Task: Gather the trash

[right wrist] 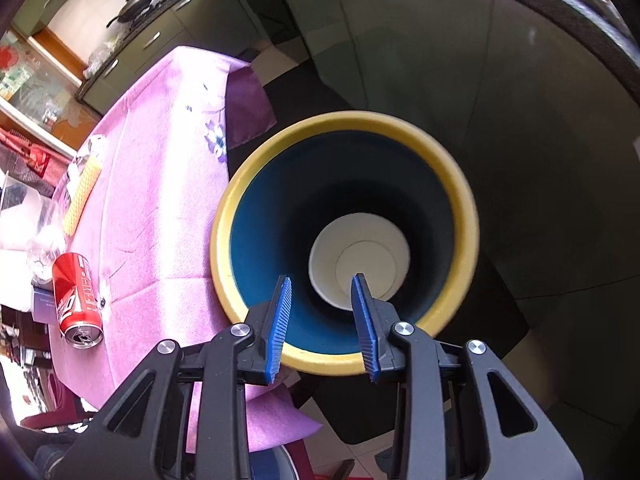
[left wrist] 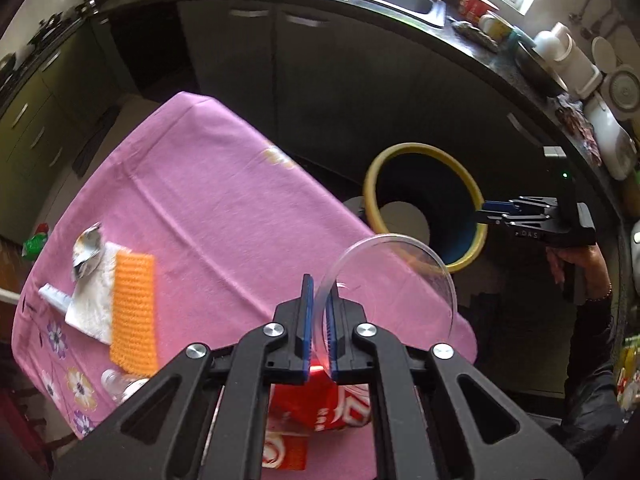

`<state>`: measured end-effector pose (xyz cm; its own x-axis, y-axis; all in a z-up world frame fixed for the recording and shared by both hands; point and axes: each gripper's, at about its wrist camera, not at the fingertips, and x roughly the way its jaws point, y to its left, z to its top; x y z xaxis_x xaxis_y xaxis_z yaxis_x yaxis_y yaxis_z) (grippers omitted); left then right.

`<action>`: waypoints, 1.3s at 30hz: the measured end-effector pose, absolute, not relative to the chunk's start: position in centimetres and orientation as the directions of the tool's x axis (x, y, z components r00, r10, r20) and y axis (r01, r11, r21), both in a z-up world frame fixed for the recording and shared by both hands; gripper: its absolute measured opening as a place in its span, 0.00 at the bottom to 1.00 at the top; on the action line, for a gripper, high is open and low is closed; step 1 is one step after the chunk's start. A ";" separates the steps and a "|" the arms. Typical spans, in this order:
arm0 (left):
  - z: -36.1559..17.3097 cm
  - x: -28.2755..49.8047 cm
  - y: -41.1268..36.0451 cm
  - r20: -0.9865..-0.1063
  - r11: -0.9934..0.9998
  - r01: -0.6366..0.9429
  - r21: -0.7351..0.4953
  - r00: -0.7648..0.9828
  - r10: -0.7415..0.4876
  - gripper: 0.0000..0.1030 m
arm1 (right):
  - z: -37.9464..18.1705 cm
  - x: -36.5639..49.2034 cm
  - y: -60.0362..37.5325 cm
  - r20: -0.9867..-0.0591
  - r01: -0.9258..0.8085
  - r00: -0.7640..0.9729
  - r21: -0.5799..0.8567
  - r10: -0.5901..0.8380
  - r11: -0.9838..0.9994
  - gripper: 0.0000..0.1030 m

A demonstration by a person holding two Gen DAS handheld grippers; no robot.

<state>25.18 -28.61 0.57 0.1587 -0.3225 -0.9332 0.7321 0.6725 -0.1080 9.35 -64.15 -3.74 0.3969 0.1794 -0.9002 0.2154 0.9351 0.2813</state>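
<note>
My left gripper point(left wrist: 319, 286) is shut on the rim of a clear plastic cup point(left wrist: 420, 264), which is lifted above the pink tablecloth point(left wrist: 208, 200). A red soda can point(left wrist: 320, 408) lies on the cloth right beneath it and also shows in the right wrist view as the red can point(right wrist: 76, 296). My right gripper point(right wrist: 323, 278) hangs open over the yellow-rimmed blue bin point(right wrist: 464, 216), nothing between its fingers. A white paper cup point(right wrist: 360, 256) rests at the bin's bottom. From the left wrist view, the right gripper point(left wrist: 482, 214) sits at the far rim of the bin point(left wrist: 424, 150).
On the cloth lie a crumpled foil wrapper point(left wrist: 86, 256), a white napkin point(left wrist: 94, 304), an orange mesh pad point(left wrist: 134, 312), a small tube point(left wrist: 56, 296) and a clear bottle point(left wrist: 120, 384). A dark counter point(left wrist: 360, 8) with a sink and dishes curves behind. The bin stands on the floor beside the table's edge.
</note>
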 end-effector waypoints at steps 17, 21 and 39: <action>-7.3 24.0 -48.2 -0.935 0.582 0.797 -0.160 0.067 -0.350 0.54 | -4.4 0.7 -71.6 -0.878 0.354 0.460 0.319 0.133 0.879 0.36; -5.7 24.0 -46.3 -0.918 0.595 0.782 -0.185 0.079 -0.389 0.54 | -4.5 0.3 -71.5 -0.873 0.343 0.470 0.319 0.133 0.883 0.36; 7.8 15.0 -18.6 -0.583 0.742 0.611 -0.275 0.508 -0.634 0.93 | 2.0 7.9 -52.4 -0.822 -0.217 0.404 0.340 0.401 0.915 0.53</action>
<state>15.02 -18.59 7.79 0.5077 -0.6339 -0.5834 0.6109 0.7424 -0.2750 7.86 -52.45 1.99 0.4040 0.4011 -0.8222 -0.2173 0.9151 0.3396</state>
